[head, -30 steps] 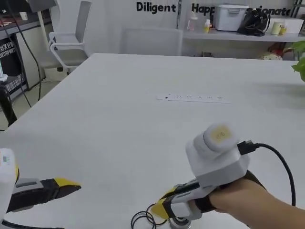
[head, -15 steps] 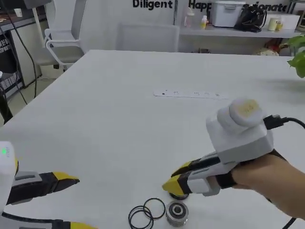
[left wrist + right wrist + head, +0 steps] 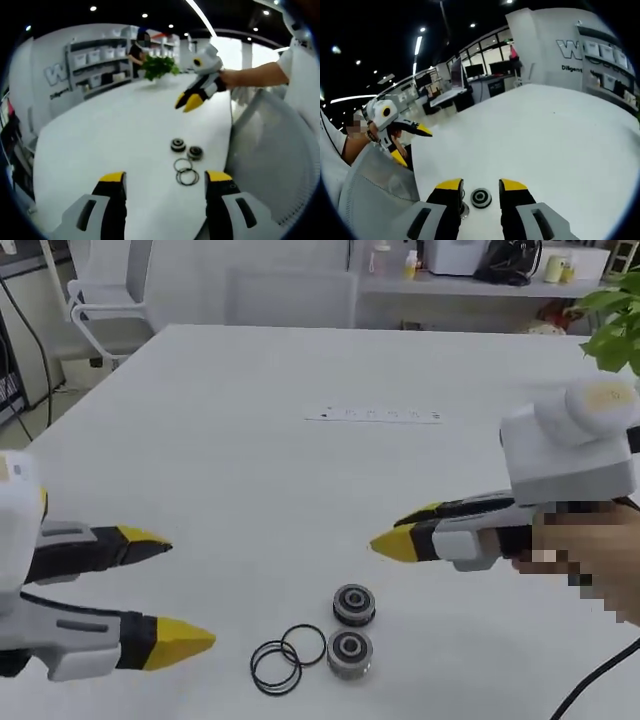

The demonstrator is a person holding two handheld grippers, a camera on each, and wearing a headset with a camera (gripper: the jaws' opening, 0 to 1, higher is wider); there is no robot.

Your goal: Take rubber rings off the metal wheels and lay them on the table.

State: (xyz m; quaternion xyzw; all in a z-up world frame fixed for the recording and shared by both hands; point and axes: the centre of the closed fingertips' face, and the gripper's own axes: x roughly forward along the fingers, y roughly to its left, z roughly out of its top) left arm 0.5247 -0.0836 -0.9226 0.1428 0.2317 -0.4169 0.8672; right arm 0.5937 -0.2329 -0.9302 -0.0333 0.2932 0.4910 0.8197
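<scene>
Metal wheels (image 3: 352,605) could skid into rubber rings (image 3: 283,655) if we nudge them; left gripper (image 3: 185,590) gapes empty, right gripper (image 3: 402,528) barely parted.

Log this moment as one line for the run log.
left gripper: open, empty | right gripper: open, empty | rings: loose on table beside wheels | wheels: two, untouched

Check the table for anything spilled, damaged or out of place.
Nothing stands out. The far wheel and near wheel sit flat, side by side on the table. The rings lie flat, overlapping, beside the near wheel. The left gripper and right gripper hover clear, jaws open.
</scene>
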